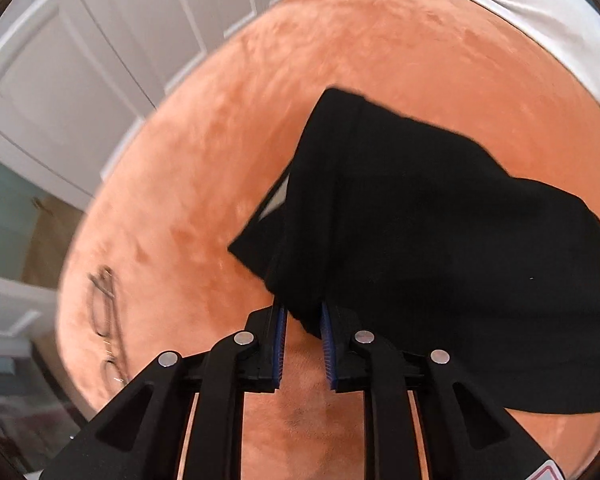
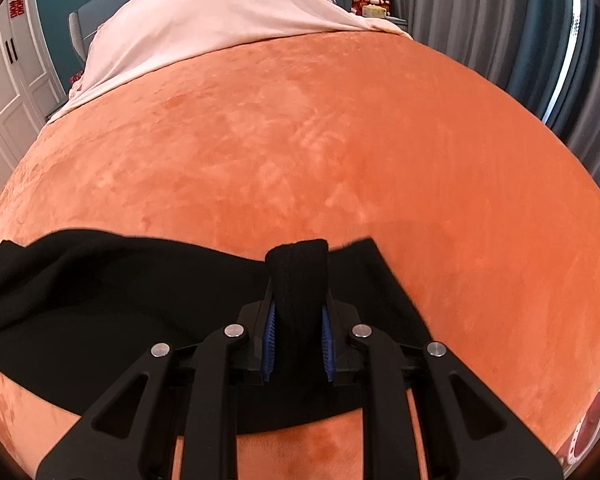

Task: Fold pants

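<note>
Black pants (image 1: 440, 240) lie partly bunched on an orange velvety bed cover (image 1: 260, 100). My left gripper (image 1: 303, 316) is shut on a fold of the pants at their near edge and lifts it off the cover. In the right wrist view the pants (image 2: 100, 300) spread to the left across the cover (image 2: 340, 140). My right gripper (image 2: 298, 320) is shut on a thick folded band of the pants that stands up between its blue pads (image 2: 269, 336).
A pair of glasses (image 1: 106, 312) lies on the cover near its left edge. White wardrobe doors (image 1: 80, 60) stand beyond the bed. A pale sheet (image 2: 204, 24) covers the far end of the bed. Grey and blue curtains (image 2: 520, 40) hang at right.
</note>
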The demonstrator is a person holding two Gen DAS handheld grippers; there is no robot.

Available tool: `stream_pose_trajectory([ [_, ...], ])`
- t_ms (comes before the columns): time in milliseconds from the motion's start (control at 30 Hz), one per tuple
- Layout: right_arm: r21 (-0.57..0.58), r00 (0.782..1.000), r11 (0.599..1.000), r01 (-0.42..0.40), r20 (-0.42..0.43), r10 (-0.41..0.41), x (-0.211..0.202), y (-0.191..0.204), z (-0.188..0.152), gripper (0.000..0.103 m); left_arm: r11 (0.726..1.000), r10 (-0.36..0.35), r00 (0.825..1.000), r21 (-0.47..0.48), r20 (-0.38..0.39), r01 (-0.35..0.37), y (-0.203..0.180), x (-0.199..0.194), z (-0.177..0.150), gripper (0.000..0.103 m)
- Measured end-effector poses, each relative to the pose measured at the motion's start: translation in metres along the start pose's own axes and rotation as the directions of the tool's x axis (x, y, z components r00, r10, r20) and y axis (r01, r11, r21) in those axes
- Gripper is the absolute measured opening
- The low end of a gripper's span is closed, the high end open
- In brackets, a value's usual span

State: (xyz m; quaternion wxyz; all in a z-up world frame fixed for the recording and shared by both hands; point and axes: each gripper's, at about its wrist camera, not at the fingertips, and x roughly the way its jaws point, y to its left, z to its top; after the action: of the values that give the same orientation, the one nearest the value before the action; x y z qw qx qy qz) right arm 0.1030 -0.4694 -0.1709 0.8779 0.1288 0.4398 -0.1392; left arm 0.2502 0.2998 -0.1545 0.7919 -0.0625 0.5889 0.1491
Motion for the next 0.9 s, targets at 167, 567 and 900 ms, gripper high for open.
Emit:
stream_pose_trajectory([
  [167, -0.060, 0.952, 0.995, -0.075, 0.292, 0.089, -0.080, 0.000, 0.046, 0.019, 0.997, 0.074, 0.996, 0.039, -0.058, -0.072, -0.004, 0.012, -0.004, 0.017],
  [567, 0.219, 0.998, 0.975, 0.035, 0.051, -0.048, -0.042, -0.111, -0.032, 0.031, 0.988, 0.145, 0.986, 0.070, -0.076, -0.140, -0.009, 0.034, -0.012, 0.023],
  [900, 0.375, 0.982, 0.923, -0.087, -0.123, 0.143, 0.032, 0.005, -0.006, 0.083, 0.987, 0.153, 0.985, 0.050, -0.073, -0.150, -0.013, 0.035, -0.013, 0.023],
])
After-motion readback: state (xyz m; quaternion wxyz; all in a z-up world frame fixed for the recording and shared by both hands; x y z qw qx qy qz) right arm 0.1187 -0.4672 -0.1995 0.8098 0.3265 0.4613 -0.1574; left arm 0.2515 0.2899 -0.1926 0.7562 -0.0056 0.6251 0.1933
